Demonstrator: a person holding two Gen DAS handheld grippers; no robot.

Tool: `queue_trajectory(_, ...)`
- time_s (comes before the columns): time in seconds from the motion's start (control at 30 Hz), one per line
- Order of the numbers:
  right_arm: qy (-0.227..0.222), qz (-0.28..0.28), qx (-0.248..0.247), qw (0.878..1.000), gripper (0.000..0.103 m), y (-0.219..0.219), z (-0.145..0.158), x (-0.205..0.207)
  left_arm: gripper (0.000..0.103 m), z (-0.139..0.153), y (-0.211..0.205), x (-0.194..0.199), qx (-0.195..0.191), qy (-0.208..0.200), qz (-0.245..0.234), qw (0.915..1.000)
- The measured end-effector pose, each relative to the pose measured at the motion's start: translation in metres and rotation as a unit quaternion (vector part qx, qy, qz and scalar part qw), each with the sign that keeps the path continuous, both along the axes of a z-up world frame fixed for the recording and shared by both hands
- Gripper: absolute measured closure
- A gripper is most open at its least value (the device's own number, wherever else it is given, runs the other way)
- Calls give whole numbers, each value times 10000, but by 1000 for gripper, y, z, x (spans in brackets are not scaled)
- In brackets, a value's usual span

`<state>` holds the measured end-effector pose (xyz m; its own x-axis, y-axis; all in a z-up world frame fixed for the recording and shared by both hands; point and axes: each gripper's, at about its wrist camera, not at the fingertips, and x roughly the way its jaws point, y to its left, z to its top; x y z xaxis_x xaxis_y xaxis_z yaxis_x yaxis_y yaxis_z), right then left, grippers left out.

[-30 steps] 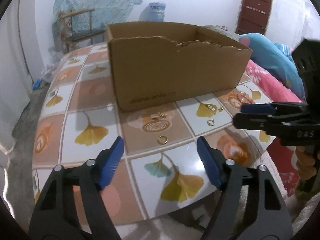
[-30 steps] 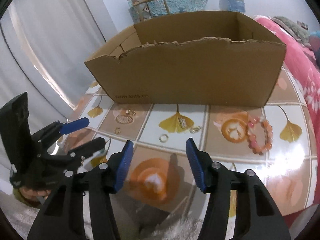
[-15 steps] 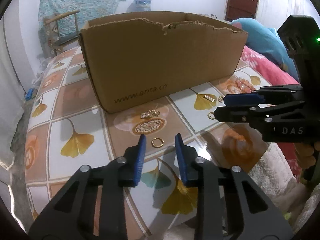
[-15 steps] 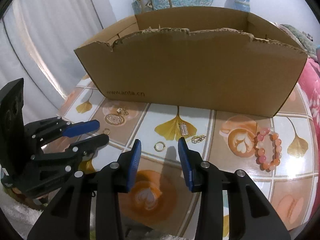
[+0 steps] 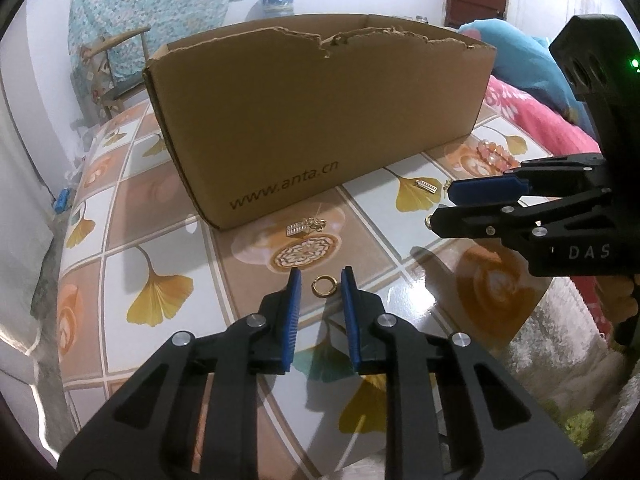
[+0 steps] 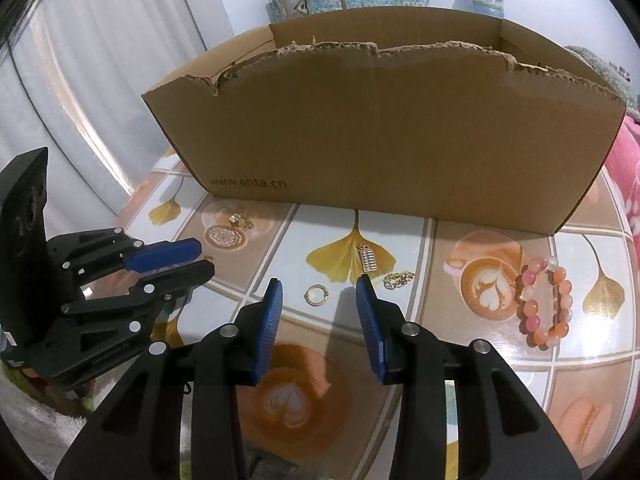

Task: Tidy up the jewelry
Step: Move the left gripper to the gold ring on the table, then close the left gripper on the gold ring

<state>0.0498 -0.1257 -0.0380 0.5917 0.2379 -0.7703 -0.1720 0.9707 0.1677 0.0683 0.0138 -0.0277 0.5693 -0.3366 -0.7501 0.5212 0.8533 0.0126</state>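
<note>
A small gold ring [image 5: 325, 286] lies on the tiled table between the blue fingertips of my left gripper [image 5: 320, 278]. Its jaws are closing, with a thin gap still showing on each side of the ring. My right gripper [image 6: 319, 284] is open, low over a second pale ring [image 6: 317, 294] that lies between and just beyond its tips. From the left wrist camera the right gripper [image 5: 442, 206] reaches in from the right, and the right wrist camera shows the left gripper [image 6: 204, 258] at the left. The torn cardboard box [image 5: 320, 120] stands behind the jewelry.
A pink bead bracelet [image 6: 544, 304] lies at the right. An abacus-shaped charm [image 6: 369, 258] and a small chain piece [image 6: 398, 280] lie near the box [image 6: 380, 128], and a charm cluster [image 5: 306, 226] lies by its left corner. The table edge runs just behind both grippers.
Both grippers have come closer to the table and the box. The left jaws have narrowed from wide apart to just around the gold ring. The right jaws have narrowed a little around the pale ring.
</note>
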Motion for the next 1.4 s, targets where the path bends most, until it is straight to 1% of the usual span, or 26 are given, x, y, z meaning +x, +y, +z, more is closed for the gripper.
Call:
queue_trajectory(0.1,-8,2,4,10000,65,0,-1,0,93,0,-3,-1,38,-12,-36,10000)
queue_trajectory(0.2,-11,-1,10,10000,65,0,-1,0,93,-1,-5,-1,96,-45,-46,9999)
queue_trajectory(0.37,-25,20,-7,10000,65,-2,-1,-2,93,-1,-5,-1,77,-38,-30,10000)
queue_trajectory(0.53,-77,75,-151,9998,66,3,0,-3,93,-1,-5,-1,63,-43,-27,10000)
queue_trajectory(0.6,-101,106,-248,9996,69,6,0,-3,93,-1,-5,-1,59,-45,-24,10000)
queue_trajectory(0.73,-108,150,-350,9992,72,10,-2,0,93,-1,-5,-2,64,-48,-24,10000)
queue_trajectory(0.87,-86,167,-453,9988,77,14,-4,2,93,-1,-5,-2,66,-49,-25,10000)
queue_trajectory(0.93,-90,160,-492,9986,78,15,-5,2,93,-1,-5,-2,56,-46,-19,10000)
queue_trajectory(1.2,-136,160,-672,9975,90,21,-6,2,93,-1,-5,-2,59,-49,-19,10000)
queue_trajectory(1.4,-142,149,-629,9978,91,22,-7,2,93,-1,-4,-3,52,-55,-14,10000)
